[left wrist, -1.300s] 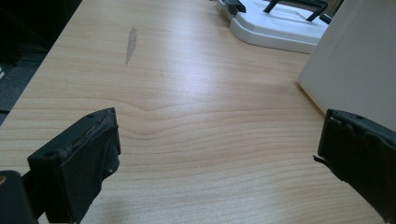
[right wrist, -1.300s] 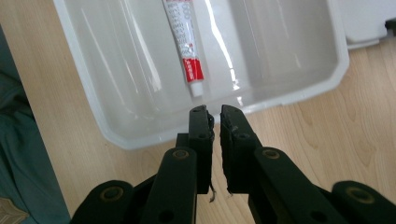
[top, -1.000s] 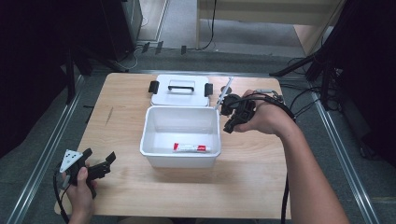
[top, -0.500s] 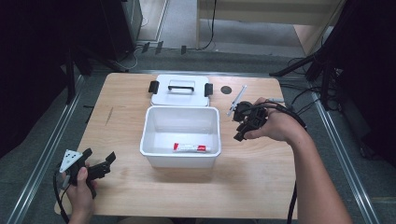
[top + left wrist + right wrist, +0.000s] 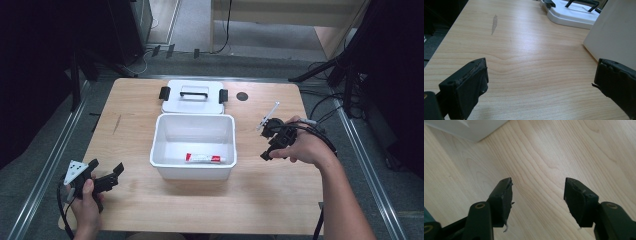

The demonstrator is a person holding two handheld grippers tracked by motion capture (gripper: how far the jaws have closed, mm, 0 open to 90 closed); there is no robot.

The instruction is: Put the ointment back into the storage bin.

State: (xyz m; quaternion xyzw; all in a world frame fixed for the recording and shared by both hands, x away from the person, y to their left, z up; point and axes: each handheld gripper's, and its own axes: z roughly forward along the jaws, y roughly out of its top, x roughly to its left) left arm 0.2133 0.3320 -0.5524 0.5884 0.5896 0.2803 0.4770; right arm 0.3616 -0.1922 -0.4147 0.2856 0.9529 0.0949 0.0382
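A pale wooden table point(image 5: 150, 210) with fine straight grain stands on grey carpet, metal rails along its 2 long sides and dark equipment and cables around it. At its centre we see a white plastic bin point(image 5: 165, 145), rectangular with rounded corners, and behind it the flat white lid point(image 5: 172, 97) with a black handle and 2 black clips. A toothpaste tube point(image 5: 203, 158), white with a red end, lies flat on the bin's floor near the front wall.

Our right gripper point(image 5: 270, 141), matte black, hangs over bare wood just beside the bin's right wall; its jaws have just been opening and stand released with nothing between them. In the right gripper view point(image 5: 537, 192) only wood grain shows in the gap, and a corner of the white bin sits beyond the jaws at upper left. A thin white stick point(image 5: 268, 115) lies on the table just behind this gripper, away from the jaw tips.

Our left gripper point(image 5: 106, 173) rests near the table's front left corner, jaws wide and empty point(image 5: 540, 80). The bin's smooth wall rises beyond its right jaw, so the tube lies well apart from both pairs of jaws.
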